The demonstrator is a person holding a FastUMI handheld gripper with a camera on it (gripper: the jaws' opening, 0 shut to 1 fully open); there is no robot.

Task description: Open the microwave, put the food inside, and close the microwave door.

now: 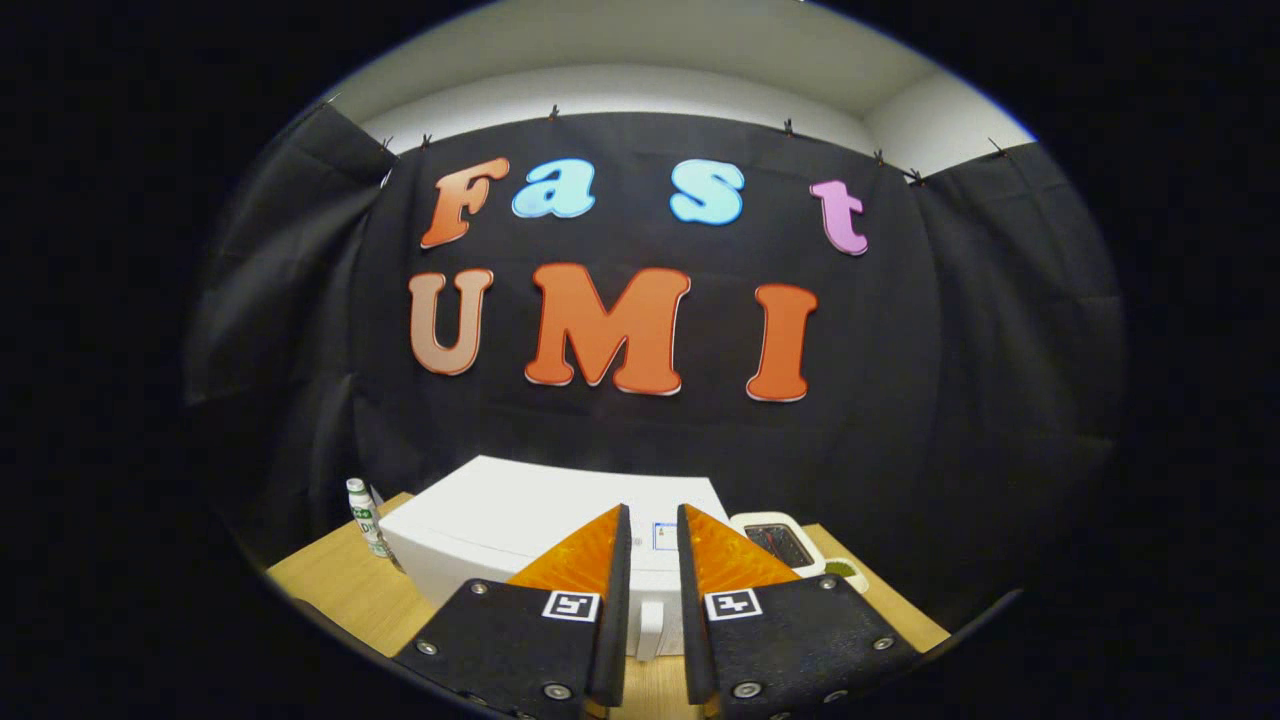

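White microwave (520, 535) sits on the wooden counter (340, 585) at the lower centre of the frame, door closed, just ahead of the tool (653, 520). Its fingers stand a narrow gap apart, grasping nothing, their tips over the microwave's top. Left of the microwave stands a small bottle (364, 517). To its right, in the lower right, lies a white dish (775, 540) with something dark inside.

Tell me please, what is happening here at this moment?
A person holds a gripper above a wooden table, aimed at a white microwave just ahead. Its jaws stand slightly apart and hold nothing. The door looks closed. A small bottle stands left of the microwave, a white dish right.
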